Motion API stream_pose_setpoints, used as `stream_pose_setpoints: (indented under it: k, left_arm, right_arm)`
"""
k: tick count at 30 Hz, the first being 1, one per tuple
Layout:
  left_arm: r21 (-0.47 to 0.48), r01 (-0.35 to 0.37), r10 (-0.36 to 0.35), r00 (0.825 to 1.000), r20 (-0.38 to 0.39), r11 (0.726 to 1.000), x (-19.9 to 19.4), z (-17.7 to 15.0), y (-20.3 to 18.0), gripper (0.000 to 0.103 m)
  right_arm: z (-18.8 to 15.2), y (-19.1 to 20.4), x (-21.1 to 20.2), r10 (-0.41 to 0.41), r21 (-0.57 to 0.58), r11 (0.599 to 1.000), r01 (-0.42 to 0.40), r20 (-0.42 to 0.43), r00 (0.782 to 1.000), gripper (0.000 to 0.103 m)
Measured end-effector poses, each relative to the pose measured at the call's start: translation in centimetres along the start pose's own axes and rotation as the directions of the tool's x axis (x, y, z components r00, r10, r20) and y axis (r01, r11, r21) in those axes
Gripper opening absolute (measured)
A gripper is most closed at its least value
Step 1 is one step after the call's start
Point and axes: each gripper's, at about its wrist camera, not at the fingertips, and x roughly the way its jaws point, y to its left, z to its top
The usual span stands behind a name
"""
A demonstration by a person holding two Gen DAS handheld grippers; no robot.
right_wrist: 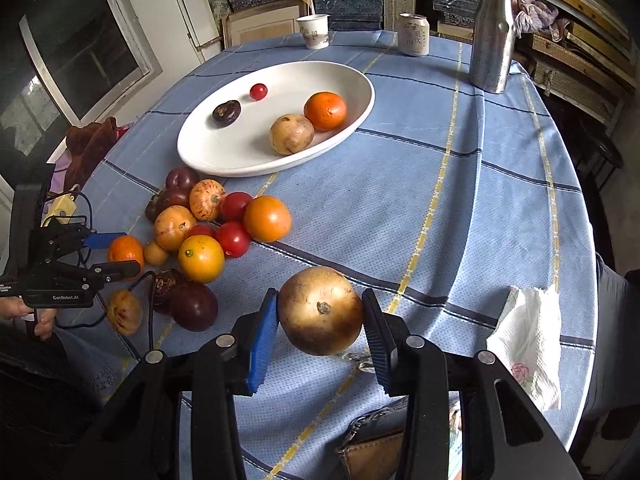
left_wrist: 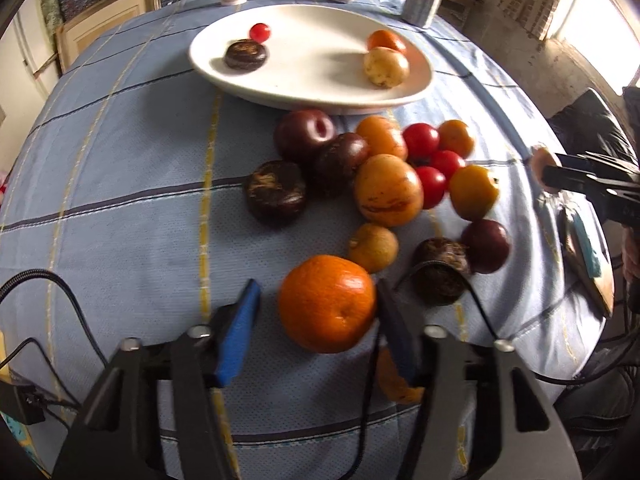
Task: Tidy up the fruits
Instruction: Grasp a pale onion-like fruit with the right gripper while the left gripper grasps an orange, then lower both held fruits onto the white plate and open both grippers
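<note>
On the blue checked cloth an orange (left_wrist: 326, 304) lies between the fingers of my left gripper (left_wrist: 318, 286). The right pad touches it, while a gap shows at the left blue pad, so the gripper is open. A pile of oranges, tomatoes and dark fruits (left_wrist: 384, 184) lies just beyond. My right gripper (right_wrist: 319, 294) is shut on a golden-brown round fruit (right_wrist: 320, 310), held above the cloth. The white plate (right_wrist: 224, 164) behind holds a cherry tomato (right_wrist: 258, 91), a dark fruit (right_wrist: 226, 113), an orange (right_wrist: 325, 111) and a pale yellow fruit (right_wrist: 291, 134).
A paper cup (right_wrist: 314, 31), a can (right_wrist: 414, 35) and a metal bottle (right_wrist: 492, 36) stand at the table's far edge. A crumpled tissue (right_wrist: 528, 340) lies at the right, and a brown zip pouch (right_wrist: 376, 452) sits at the near edge. A black cable (right_wrist: 148, 300) trails among the nearest fruits.
</note>
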Motion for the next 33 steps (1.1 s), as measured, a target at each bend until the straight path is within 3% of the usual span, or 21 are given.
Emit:
stream_pose_setpoints:
  k: [7,15,26,33]
  left_arm:
    - [0.034,-0.038,0.037,0.999,0.023,0.999,-0.4,0.1,-0.4,0.046]
    - [-0.014,-0.048,0.049,0.995,0.082,0.999,-2.5,2.4,2.9,0.046]
    - [0.072,-0.063,0.047,0.976,0.21,0.995,-4.9,11.0,5.2,0.046]
    - [0.105,-0.036,0.009,0.97,0.242,0.994,-3.9,16.3,5.1,0.046]
  right_arm:
    - [0.3,0.6,0.3,-0.003,0.003,1.0,0.003,0.0,1.0,0.042]
    - [1.7,2.4,-0.2,-0.009,0.016,1.0,0.008,0.044,0.999,0.042]
    - [7.6,5.3,-1.6,-0.036,0.014,0.999,0.034,0.166,0.985,0.042]
    - [12.1,6.3,-0.9,-0.043,-0.008,0.999,0.046,0.216,0.976,0.042]
